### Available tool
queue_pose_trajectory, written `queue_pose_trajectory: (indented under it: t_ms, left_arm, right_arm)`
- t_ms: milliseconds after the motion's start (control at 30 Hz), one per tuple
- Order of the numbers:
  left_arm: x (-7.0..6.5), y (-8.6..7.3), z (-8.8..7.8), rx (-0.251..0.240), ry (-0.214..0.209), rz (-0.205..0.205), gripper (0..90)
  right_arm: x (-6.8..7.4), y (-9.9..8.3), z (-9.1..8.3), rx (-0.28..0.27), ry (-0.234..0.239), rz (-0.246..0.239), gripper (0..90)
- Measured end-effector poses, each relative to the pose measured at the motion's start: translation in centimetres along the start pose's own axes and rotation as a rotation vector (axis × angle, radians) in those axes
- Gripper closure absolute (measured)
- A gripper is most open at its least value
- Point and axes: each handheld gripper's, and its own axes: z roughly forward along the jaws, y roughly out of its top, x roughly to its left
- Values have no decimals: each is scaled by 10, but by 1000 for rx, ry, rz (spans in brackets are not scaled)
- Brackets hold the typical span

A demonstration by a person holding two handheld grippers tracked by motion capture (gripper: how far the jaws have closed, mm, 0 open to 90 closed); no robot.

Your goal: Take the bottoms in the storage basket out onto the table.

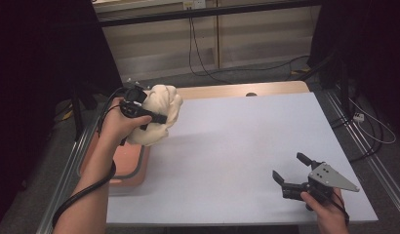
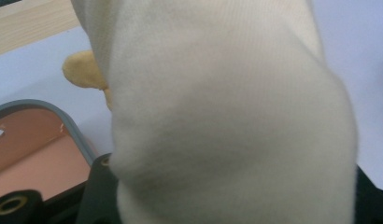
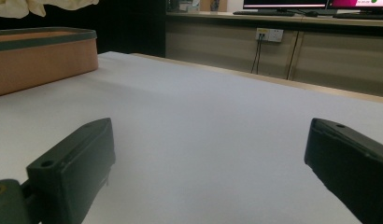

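My left gripper is shut on a cream plush toy, held in the air above the table's left edge and over the far end of an orange bin. In the left gripper view the cream plush toy presses close to the camera, with a yellow part sticking out at its left; the jaws are mostly hidden behind it. My right gripper rests low at the table's front right, open, with nothing between its jaws. In the right gripper view the right gripper faces bare white table.
The orange bin with a grey rim stands at the table's left edge, also seen as the bin below the toy. White table surface spreads between the hands. Cables and dark curtains lie beyond the far edge.
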Motion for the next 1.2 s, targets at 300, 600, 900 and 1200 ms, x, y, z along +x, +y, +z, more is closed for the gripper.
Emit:
queue_pose_trajectory:
  t_ms: [300,600,900,1200]
  left_arm:
    - [-7,-1,8,-4,-20,12,449]
    - [-16,-1,16,-6,-45,32,449]
    - [-25,-3,27,-5,-71,31,447]
    - [-36,-6,36,-4,-87,56,446]
  right_arm:
    - [0,0,0,3,3,1,15]
    - [1,0,0,1,6,-2,16]
    - [1,0,1,2,6,-2,17]
    - [1,0,0,0,7,-2,17]
